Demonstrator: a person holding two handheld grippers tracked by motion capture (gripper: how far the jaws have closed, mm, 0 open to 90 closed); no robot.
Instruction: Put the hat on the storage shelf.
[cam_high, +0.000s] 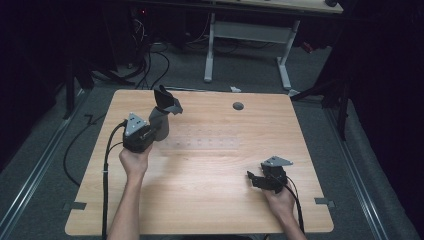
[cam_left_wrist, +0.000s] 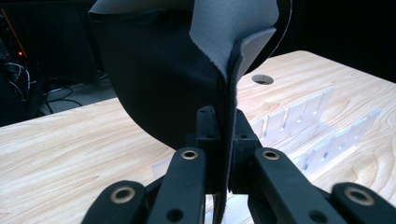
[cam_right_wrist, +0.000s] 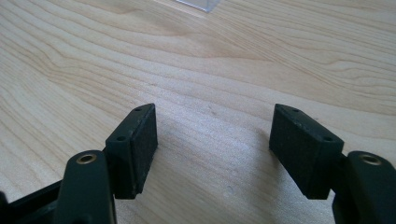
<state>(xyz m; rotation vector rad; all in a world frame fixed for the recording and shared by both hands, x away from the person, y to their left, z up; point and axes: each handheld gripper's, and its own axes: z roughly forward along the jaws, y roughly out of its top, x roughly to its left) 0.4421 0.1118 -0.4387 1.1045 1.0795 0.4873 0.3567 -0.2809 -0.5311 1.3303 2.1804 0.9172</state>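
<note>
High view: left gripper (cam_high: 159, 116) pinches a dark fabric piece (cam_high: 166, 102) by one edge, aloft over the table (cam_high: 210, 200); right gripper (cam_high: 256, 179) gapes, idle. Risk: thin edge slipping free, snagging the clear slotted rack (cam_left_wrist: 299, 126) below.

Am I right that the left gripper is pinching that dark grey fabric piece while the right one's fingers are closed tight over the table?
Not quite. The right gripper has its fingers spread open over the light wooden table, as the right gripper view shows. The left gripper does pinch the dark grey fabric piece.
</note>
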